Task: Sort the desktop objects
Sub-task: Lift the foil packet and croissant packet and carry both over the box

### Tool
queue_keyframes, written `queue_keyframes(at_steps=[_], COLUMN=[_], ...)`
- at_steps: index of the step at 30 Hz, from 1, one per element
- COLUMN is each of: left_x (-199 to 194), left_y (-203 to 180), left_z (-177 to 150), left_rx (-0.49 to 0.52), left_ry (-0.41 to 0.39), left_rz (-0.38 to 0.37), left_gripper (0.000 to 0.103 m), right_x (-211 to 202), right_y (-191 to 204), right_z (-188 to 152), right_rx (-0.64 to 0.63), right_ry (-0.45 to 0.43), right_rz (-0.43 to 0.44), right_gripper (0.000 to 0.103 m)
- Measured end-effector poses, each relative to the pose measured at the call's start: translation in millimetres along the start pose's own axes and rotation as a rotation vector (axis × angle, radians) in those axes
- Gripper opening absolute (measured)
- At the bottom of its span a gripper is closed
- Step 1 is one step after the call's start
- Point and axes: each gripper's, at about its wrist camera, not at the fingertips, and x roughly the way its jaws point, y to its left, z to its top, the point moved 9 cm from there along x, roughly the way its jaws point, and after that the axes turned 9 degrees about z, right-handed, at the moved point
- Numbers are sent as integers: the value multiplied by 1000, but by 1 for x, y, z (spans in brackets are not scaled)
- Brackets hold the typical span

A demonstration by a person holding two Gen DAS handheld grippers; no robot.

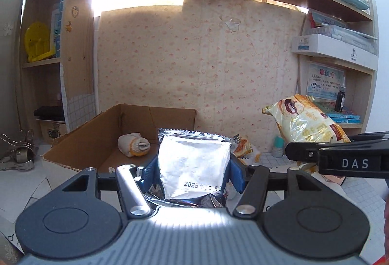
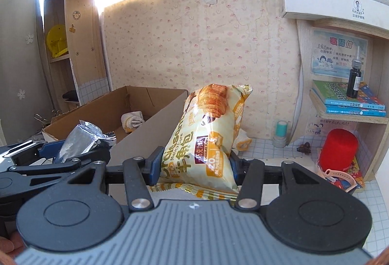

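Observation:
My left gripper (image 1: pixel 192 172) is shut on a silver foil packet (image 1: pixel 194 162), held upright in front of an open cardboard box (image 1: pixel 80 143). The packet also shows in the right wrist view (image 2: pixel 77 141), left of the box wall (image 2: pixel 145 128). My right gripper (image 2: pixel 194 162) is shut on a yellow croissant bag (image 2: pixel 209 133), held upright to the right of the box. The bag shows at the right of the left wrist view (image 1: pixel 306 123). A rolled white and yellow cloth (image 1: pixel 133 144) lies inside the box.
Another small yellow snack packet (image 1: pixel 245 149) lies on the gridded desk by the wall. A teal-capped stamp (image 2: pixel 280 134), a red cylinder (image 2: pixel 338 150) and blue books with a dark bottle (image 2: pixel 355 82) sit at the right shelves. Metal clips (image 1: pixel 17 153) lie at left.

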Motion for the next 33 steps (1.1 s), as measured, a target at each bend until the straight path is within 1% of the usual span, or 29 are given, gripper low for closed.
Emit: queue_keyframes(at_steps=[6, 15, 26, 33], left_x=[0, 4, 16, 26], left_y=[26, 57, 83, 95], left_z=[9, 10, 9, 8], left_rx=[-13, -29, -41, -51], left_ry=[-18, -19, -10, -5], left_rz=[49, 96, 127, 136], left_gripper=[63, 63, 63, 63], right_x=[6, 24, 50, 65], right_y=[26, 65, 98, 108], right_z=[10, 20, 27, 32], right_rx=[-28, -64, -106, -119], right_ry=[-9, -4, 18, 27], right_rz=[40, 90, 127, 134], right_gripper=[50, 50, 50, 50])
